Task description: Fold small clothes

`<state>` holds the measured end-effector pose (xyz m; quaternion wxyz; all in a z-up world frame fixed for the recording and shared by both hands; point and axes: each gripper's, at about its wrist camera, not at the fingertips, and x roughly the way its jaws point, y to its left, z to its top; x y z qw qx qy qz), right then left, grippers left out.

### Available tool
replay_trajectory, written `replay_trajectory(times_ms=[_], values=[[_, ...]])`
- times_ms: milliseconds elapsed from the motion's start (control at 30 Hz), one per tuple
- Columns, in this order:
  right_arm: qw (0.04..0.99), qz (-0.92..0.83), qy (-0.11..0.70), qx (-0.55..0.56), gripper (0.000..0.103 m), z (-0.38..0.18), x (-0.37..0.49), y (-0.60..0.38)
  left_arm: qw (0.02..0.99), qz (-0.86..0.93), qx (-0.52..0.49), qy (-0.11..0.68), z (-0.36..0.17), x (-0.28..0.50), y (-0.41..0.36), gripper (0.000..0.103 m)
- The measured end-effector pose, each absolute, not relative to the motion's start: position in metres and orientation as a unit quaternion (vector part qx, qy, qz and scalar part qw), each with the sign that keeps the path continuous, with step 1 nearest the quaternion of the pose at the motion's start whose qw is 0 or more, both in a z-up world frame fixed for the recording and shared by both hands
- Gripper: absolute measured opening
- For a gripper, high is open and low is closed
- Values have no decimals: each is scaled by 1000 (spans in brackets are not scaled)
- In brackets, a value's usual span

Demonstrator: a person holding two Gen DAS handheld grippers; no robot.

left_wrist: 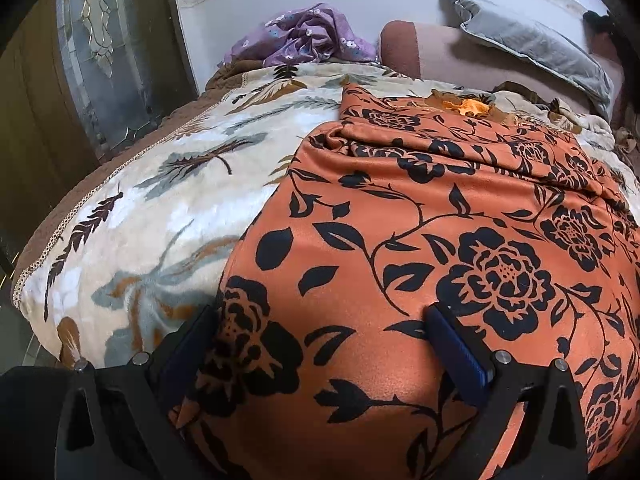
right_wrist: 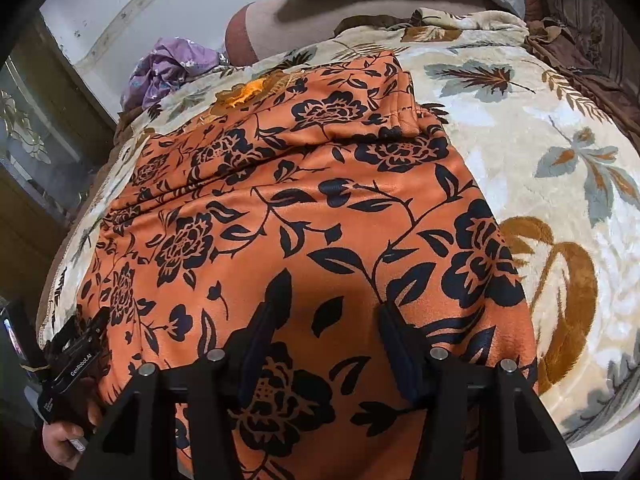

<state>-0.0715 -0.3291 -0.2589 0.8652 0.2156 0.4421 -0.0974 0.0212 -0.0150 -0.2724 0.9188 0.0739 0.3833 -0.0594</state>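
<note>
An orange garment with a black flower print (left_wrist: 420,240) lies spread flat on the bed, with a folded band across its far end. It also shows in the right wrist view (right_wrist: 320,216). My left gripper (left_wrist: 324,316) is open at the garment's near left edge, its jaws wide apart over the cloth. My right gripper (right_wrist: 332,308) is open over the garment's near right part, with cloth between and under its jaws. The left gripper's body (right_wrist: 76,356) and the hand holding it show at the lower left of the right wrist view.
A cream blanket with a leaf print (left_wrist: 160,208) covers the bed. A crumpled purple cloth (left_wrist: 304,36) lies at the far end by the wall. A grey pillow (left_wrist: 532,44) leans on a pink bolster (left_wrist: 440,52). A glass-panelled door (left_wrist: 104,48) stands to the left.
</note>
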Motion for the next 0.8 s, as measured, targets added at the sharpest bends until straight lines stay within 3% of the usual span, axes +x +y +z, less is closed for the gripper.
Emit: replay_trajectory(times_ms=[800], values=[[859, -93, 439, 246, 58, -253, -99, -325, 903, -81, 76, 416, -266, 17, -8, 103]])
